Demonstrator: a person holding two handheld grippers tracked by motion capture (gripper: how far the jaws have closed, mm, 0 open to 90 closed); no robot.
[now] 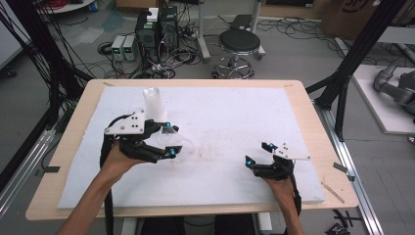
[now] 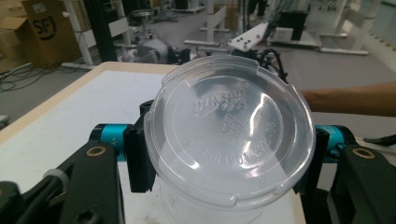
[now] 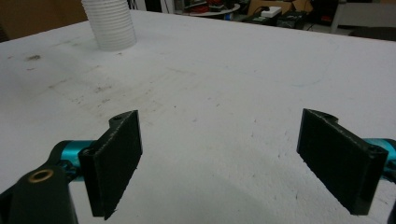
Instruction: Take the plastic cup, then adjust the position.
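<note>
Clear lid (image 2: pixel 229 130) hiding cup beneath

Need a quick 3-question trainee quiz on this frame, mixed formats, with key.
1. True or false: the left gripper is shut on a clear cup.
2. The right gripper's jaws are: A) open with nothing between them, B) shut on a lid, C) shut on a cloth.
3. Fill in: the ribbed cup stack stands toward the table's far ____ corner, seen from the person's side.

Key: 1 true; 2 A; 3 left.
</note>
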